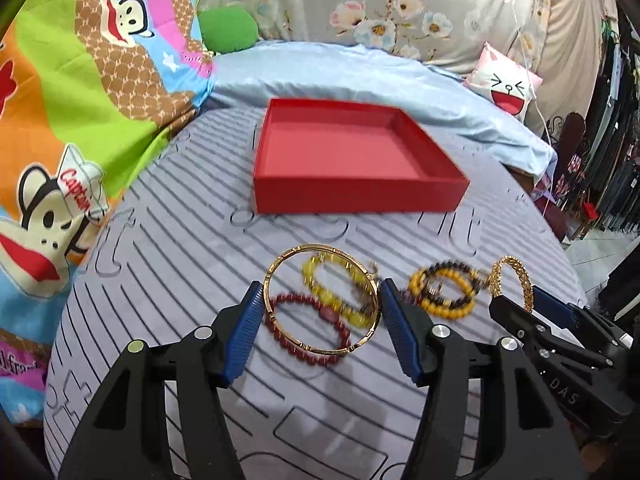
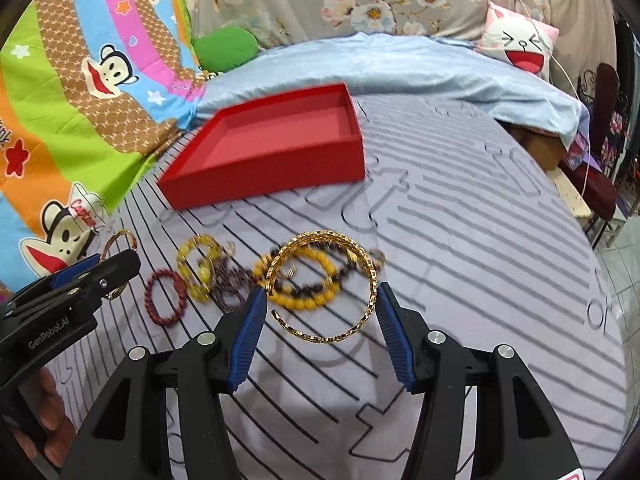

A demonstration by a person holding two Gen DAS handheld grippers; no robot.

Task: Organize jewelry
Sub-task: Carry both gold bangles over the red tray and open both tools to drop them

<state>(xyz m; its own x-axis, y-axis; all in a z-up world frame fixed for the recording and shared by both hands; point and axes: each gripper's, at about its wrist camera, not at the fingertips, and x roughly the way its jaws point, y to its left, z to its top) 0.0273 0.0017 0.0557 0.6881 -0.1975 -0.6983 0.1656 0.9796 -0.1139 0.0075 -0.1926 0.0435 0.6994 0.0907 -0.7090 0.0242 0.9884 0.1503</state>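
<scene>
Each gripper clamps a gold ring across its width: left gripper (image 1: 320,304) a bangle (image 1: 322,300), right gripper (image 2: 320,304) a chain bracelet (image 2: 324,286); the red box (image 1: 352,192) lies straight ahead.

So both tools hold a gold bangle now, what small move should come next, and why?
Probably carry the smooth gold bangle, gripped across its width by the left tool, forward over the empty red cardboard tray; it lies straight ahead.

Motion blur smears the purple bead strand (image 2: 230,280); I cannot separate its loops. My left gripper (image 2: 105,270) covers part of the thin gold bangle (image 2: 120,237). My hand (image 2: 48,416) is cut off at the frame edge.
</scene>
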